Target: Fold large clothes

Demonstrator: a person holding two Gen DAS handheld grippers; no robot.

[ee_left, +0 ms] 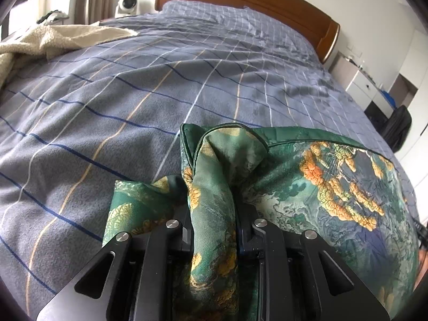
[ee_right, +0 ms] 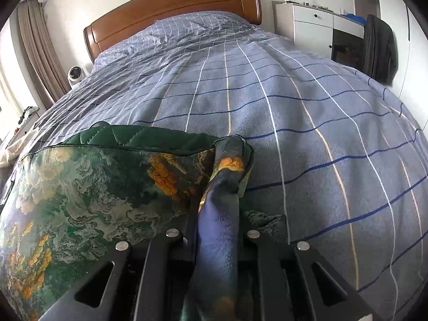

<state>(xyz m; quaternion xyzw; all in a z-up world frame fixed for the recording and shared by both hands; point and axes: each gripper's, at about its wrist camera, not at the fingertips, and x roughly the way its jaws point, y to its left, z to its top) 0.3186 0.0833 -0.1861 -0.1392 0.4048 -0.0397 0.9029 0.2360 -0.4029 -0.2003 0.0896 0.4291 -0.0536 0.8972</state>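
Left hand-held gripper (ee_left: 214,214) and right hand-held gripper (ee_right: 218,214), jaws nearly closed, each pinch bunched corner of green floral-print quilted garment (ee_left: 307,187); held edge runs sideways between them, low over blue checked bed (ee_left: 133,93).

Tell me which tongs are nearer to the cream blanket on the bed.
Left. The left tongs grip the green garment with the cream blanket ahead on their left. The right tongs hold its other corner, farther away.
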